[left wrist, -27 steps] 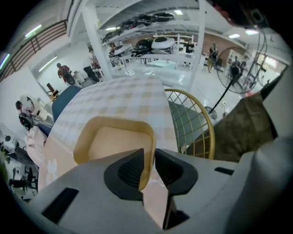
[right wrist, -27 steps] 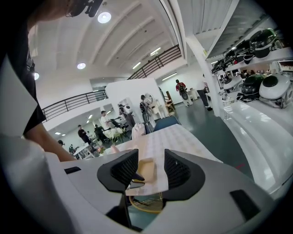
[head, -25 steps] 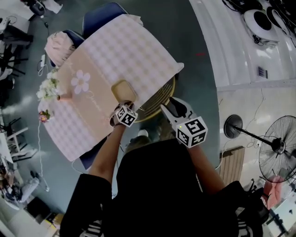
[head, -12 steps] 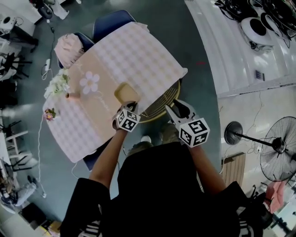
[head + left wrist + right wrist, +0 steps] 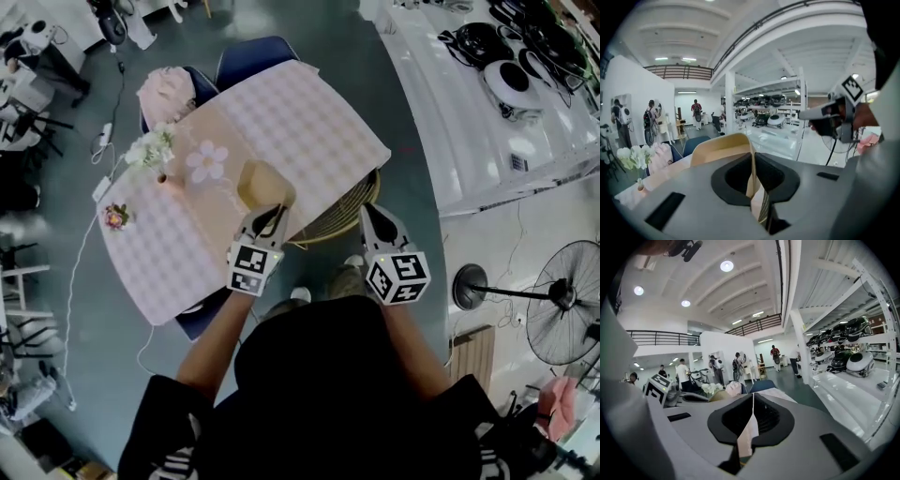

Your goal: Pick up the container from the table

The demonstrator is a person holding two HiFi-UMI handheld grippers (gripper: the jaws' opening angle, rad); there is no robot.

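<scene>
The tan, rounded container (image 5: 262, 184) hangs above the pink checked table (image 5: 309, 122), gripped at its near rim by my left gripper (image 5: 270, 217). In the left gripper view the container's thin wall (image 5: 723, 146) runs up between the pressed jaws of the left gripper (image 5: 753, 161). My right gripper (image 5: 367, 212) hovers off the table's near right edge, above a wicker seat. Its jaws are closing, and in the right gripper view they meet with nothing between them (image 5: 752, 397).
A vase of white flowers (image 5: 150, 150) and a small flower pot (image 5: 116, 217) stand at the table's left. Blue chairs (image 5: 251, 52) stand at the far side, one bearing a pink cloth (image 5: 165, 93). A wicker seat (image 5: 339, 212) sits under the near edge. White shelving (image 5: 469, 103) and a fan (image 5: 562, 311) are at the right.
My left gripper has risen with the container, which has left the table. The right gripper's jaws have gone from wide apart to together, and it has moved up.
</scene>
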